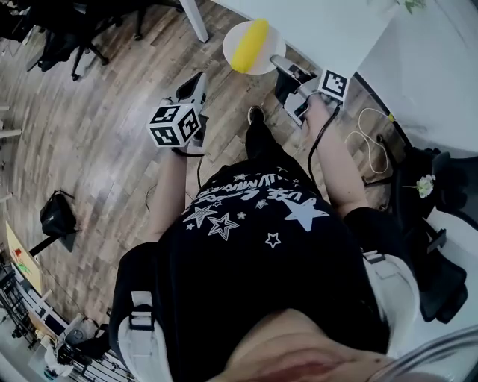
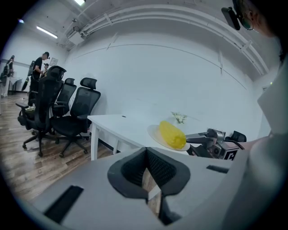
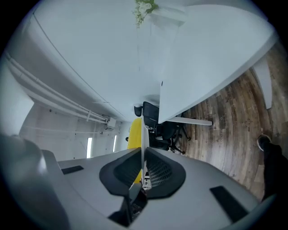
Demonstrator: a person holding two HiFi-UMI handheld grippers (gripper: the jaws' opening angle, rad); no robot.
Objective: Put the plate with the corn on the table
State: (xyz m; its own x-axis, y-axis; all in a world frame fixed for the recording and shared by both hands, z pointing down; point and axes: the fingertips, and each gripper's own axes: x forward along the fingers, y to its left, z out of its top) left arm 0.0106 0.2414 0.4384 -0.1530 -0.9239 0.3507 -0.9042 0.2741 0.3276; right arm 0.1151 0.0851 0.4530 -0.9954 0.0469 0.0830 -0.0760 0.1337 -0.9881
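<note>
A white plate (image 1: pixel 233 37) carrying a yellow corn cob (image 1: pixel 250 45) hangs in the air beside the near edge of the white table (image 1: pixel 321 26). My right gripper (image 1: pixel 275 61) is shut on the plate's rim. In the right gripper view the plate (image 3: pixel 143 130) shows edge-on between the pads, with the corn (image 3: pixel 133 134) to its left and the right gripper (image 3: pixel 142 173) shut on it. My left gripper (image 1: pixel 200 78) hangs lower left over the floor, shut and holding nothing. The left gripper view shows the left gripper (image 2: pixel 147 182), the plate (image 2: pixel 155 132), the corn (image 2: pixel 172 134) and the right gripper (image 2: pixel 191 140).
The table's leg (image 1: pixel 196 19) stands close to the plate. Black office chairs (image 2: pixel 74 112) stand on the wood floor at the left. A black bag (image 1: pixel 56 216) lies on the floor, and a white cable (image 1: pixel 373 127) trails at the right. A person (image 2: pixel 42 63) stands far off.
</note>
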